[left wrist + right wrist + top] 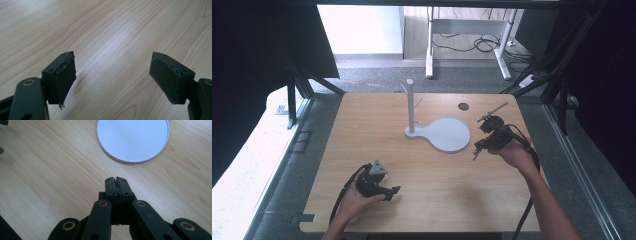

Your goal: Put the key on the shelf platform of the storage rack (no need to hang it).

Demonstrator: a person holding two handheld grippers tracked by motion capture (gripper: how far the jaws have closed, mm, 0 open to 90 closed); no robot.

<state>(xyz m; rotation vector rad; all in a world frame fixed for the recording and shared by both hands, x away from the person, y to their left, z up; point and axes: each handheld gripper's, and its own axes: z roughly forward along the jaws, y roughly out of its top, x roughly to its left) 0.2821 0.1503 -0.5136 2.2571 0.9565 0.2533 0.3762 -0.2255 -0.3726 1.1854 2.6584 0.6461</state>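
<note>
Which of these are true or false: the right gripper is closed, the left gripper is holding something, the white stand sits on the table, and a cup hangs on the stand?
1. The right gripper is closed. True: its jaws are pressed together with nothing between them.
2. The left gripper is holding something. False: its jaws stand wide apart over bare table.
3. The white stand sits on the table. True: its round base lies flat on the wood.
4. A cup hangs on the stand. False: its post and pegs are bare.
</note>
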